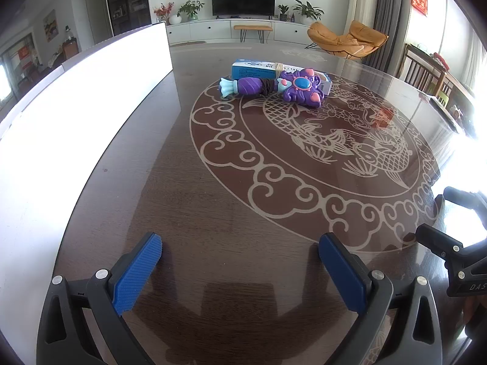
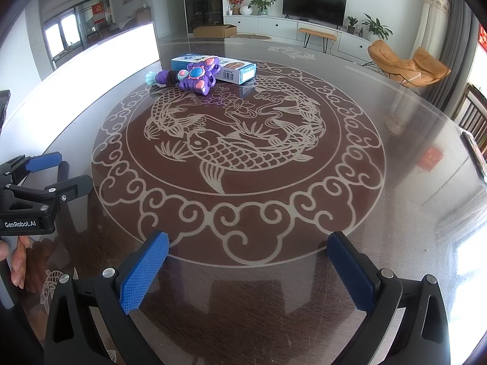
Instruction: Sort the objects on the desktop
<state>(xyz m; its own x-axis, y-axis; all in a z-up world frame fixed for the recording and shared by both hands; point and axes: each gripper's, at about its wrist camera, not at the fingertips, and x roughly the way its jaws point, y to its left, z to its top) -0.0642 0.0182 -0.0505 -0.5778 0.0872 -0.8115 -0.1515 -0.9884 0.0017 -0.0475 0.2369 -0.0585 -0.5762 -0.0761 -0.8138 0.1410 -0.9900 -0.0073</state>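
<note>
A purple toy wand [image 1: 286, 86] with a blue gem, pink tips and a light-blue end lies on the far part of the round table [image 1: 213, 206]. A blue and white box [image 1: 258, 70] lies right behind it, touching it. Both also show in the right wrist view, the toy [image 2: 191, 76] in front of the box [image 2: 234, 68]. A dark hair tie is wrapped around the toy's handle [image 1: 268, 86]. My left gripper [image 1: 240, 261] is open and empty over the near table. My right gripper [image 2: 248, 261] is open and empty, well short of the objects.
A large white board or bin wall [image 1: 76, 115] runs along the table's left side. The table has a glass top with a carved fish pattern [image 2: 237, 140]. Wooden chairs [image 1: 426, 73] stand at the right. The right gripper shows at the left view's right edge [image 1: 456, 243].
</note>
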